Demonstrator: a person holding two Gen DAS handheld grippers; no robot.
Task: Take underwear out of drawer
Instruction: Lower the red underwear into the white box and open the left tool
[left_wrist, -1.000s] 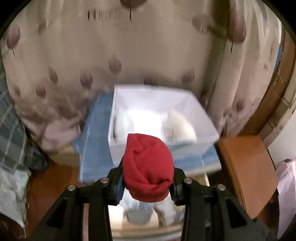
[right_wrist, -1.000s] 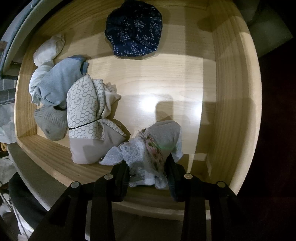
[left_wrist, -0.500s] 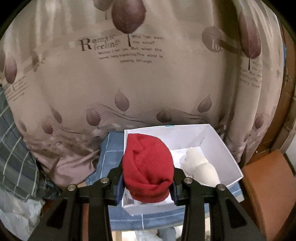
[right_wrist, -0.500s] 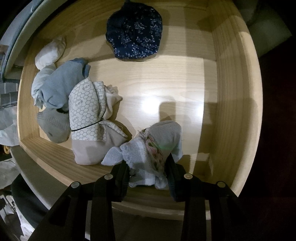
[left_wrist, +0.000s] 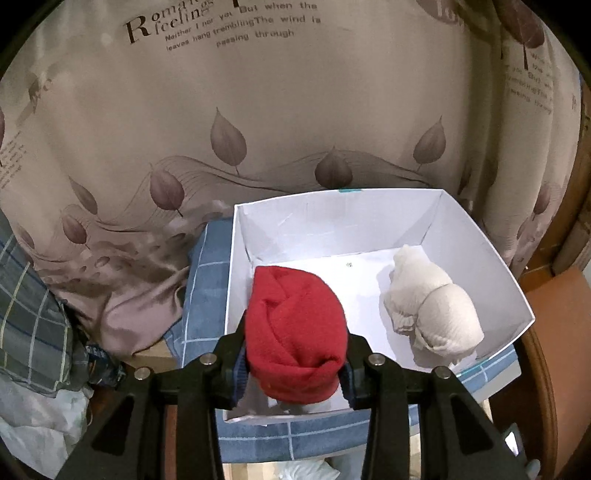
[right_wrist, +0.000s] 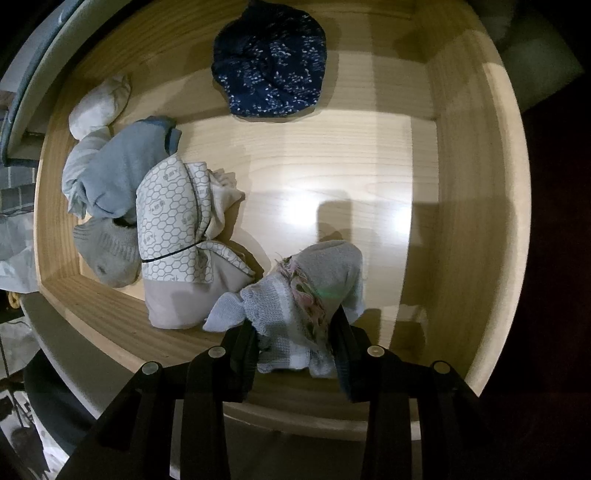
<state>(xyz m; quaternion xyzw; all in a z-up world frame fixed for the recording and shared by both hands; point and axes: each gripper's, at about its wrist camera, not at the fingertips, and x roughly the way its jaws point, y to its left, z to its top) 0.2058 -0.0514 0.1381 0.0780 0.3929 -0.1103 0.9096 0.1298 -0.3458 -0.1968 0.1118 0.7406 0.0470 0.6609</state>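
Note:
In the left wrist view my left gripper (left_wrist: 293, 369) holds a red rolled bundle (left_wrist: 295, 325) over the front left part of a white open box (left_wrist: 332, 221). Its jaws are opening, with the pads still against the bundle's sides. A cream rolled bundle (left_wrist: 432, 310) lies inside the box at the right. In the right wrist view my right gripper (right_wrist: 295, 343) points down into a wooden drawer (right_wrist: 472, 221), shut on a pale grey-blue knitted bundle (right_wrist: 317, 280) near the front wall.
The drawer also holds a navy speckled bundle (right_wrist: 271, 59) at the back and a honeycomb-patterned piece (right_wrist: 170, 210), a blue-grey roll (right_wrist: 122, 166) and a white roll (right_wrist: 99, 107) at the left. The box sits on a blue checked cloth (left_wrist: 207, 277) before a leaf-print curtain (left_wrist: 258, 110).
My left gripper has carried the red bundle towards the white box, which now looks larger and nearer, with the bundle over its front left part. The right gripper and drawer look the same.

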